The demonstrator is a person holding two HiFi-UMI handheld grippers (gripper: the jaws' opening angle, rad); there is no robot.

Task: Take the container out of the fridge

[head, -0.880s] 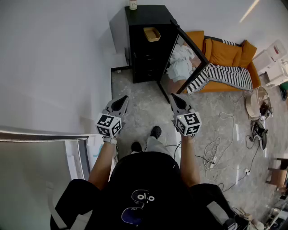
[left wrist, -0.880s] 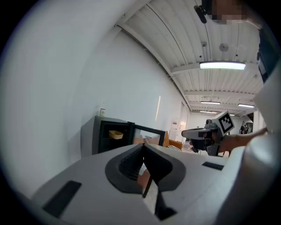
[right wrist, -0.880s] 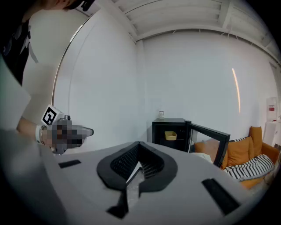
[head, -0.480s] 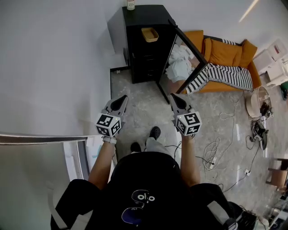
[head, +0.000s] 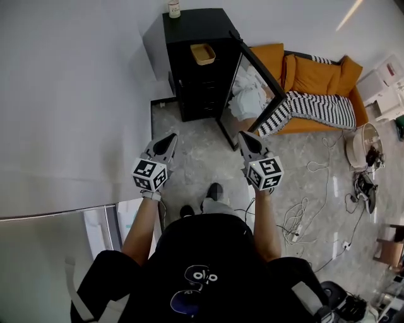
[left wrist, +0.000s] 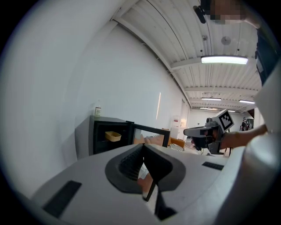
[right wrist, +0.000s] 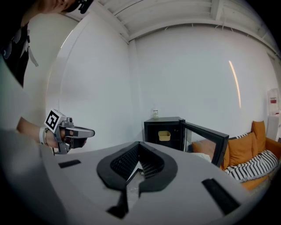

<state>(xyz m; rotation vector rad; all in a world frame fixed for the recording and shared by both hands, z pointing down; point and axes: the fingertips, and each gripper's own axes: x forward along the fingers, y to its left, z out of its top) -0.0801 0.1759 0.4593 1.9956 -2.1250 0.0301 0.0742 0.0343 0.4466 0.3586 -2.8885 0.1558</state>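
The black fridge (head: 201,69) stands against the far wall with its glass door (head: 255,85) swung open to the right. A small yellow container (head: 203,54) sits on an upper shelf inside; it also shows in the left gripper view (left wrist: 113,136) and the right gripper view (right wrist: 164,136). My left gripper (head: 171,137) and right gripper (head: 243,135) are held side by side at chest height, well short of the fridge. Each points toward the fridge. Both are shut with nothing between the jaws (left wrist: 142,147) (right wrist: 138,144).
A white bottle (head: 173,8) stands on top of the fridge. An orange sofa (head: 315,76) with a striped blanket (head: 315,106) sits right of the door. Cables (head: 309,202) trail over the floor at right. A white wall (head: 69,94) and a grey unit (head: 57,252) flank my left.
I have stepped forward: the grey unit at lower left slid down the head view and the fridge shifted a little left. Both grippers keep the same pose and stay shut.
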